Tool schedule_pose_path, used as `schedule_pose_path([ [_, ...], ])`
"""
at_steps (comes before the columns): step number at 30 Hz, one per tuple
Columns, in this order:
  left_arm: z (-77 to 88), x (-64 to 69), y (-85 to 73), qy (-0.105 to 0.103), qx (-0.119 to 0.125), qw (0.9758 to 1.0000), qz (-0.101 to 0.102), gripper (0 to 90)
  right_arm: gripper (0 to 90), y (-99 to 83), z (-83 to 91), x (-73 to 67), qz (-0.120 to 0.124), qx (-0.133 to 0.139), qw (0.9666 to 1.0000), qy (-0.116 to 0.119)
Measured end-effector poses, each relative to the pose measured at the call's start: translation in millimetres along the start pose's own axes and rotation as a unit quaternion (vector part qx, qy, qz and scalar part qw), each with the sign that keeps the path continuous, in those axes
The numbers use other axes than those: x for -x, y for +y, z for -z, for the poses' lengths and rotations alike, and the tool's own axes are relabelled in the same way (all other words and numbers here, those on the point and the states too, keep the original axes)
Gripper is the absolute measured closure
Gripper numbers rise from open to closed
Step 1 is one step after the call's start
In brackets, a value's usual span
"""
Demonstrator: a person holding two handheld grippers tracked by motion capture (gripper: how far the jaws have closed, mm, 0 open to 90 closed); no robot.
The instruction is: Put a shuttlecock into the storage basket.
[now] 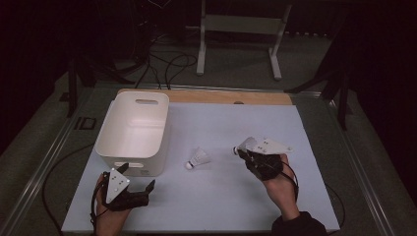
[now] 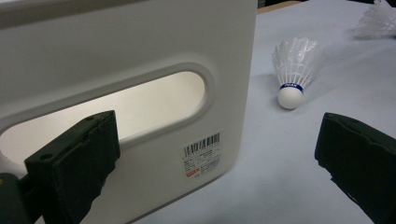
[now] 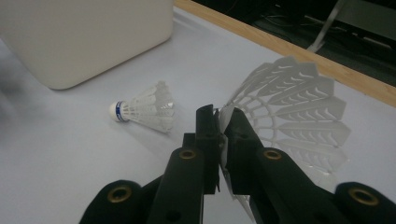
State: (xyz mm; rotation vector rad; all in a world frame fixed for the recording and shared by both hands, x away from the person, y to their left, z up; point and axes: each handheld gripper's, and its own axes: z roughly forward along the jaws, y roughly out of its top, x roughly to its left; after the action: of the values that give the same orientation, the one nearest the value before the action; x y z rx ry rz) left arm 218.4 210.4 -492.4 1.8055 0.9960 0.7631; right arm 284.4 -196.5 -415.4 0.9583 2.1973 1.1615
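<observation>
1. A white feathered shuttlecock (image 3: 289,112) is pinched by its skirt edge in the right claw (image 3: 223,126); the jaws are pressed together on the feathers, as seen in the right gripper view.
2. In the high view the held shuttlecock (image 1: 244,145) is seen at the right claw (image 1: 247,153), over the right half of the worktop, cork end pointing left.
3. A second white shuttlecock with a blue band and a round white cork (image 1: 197,159) is lain on its side on the pale sheet, between the bin and the right claw, apart from both.
4. The same loose shuttlecock is seen in the left gripper view (image 2: 293,70), cork nearest the camera, and in the right gripper view (image 3: 144,109), cork pointing left.
5. A white rectangular plastic bin with slot handles (image 1: 133,129) is stood on the left half of the worktop (image 1: 221,196); a barcode label (image 2: 201,154) is stuck on its near wall below the handle slot.
6. The left claw (image 1: 138,177) is held spread wide with nothing between the jaws, just in front of the bin's near wall (image 2: 140,56).
7. A wooden strip (image 1: 231,97) is visible along the far edge of the worktop.
</observation>
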Motion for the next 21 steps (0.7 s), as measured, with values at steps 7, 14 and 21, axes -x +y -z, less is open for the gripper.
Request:
schedule_pose_path([
  [7,-0.1,0.1,-0.1,0.000,0.000,1.0000,0.000,0.6,85.3,6.1,-2.8,-1.5,0.004,0.000,1.0000,0.002],
  [14,-0.1,0.1,-0.1,-0.001,-0.001,1.0000,-0.002,0.5,85.2,10.0,-4.2,-2.0,0.002,0.000,1.0000,0.003],
  [21,-0.2,0.2,-0.1,0.000,-0.001,1.0000,-0.001,0.5,85.3,15.3,-5.1,-2.9,0.001,0.006,0.9999,0.008],
])
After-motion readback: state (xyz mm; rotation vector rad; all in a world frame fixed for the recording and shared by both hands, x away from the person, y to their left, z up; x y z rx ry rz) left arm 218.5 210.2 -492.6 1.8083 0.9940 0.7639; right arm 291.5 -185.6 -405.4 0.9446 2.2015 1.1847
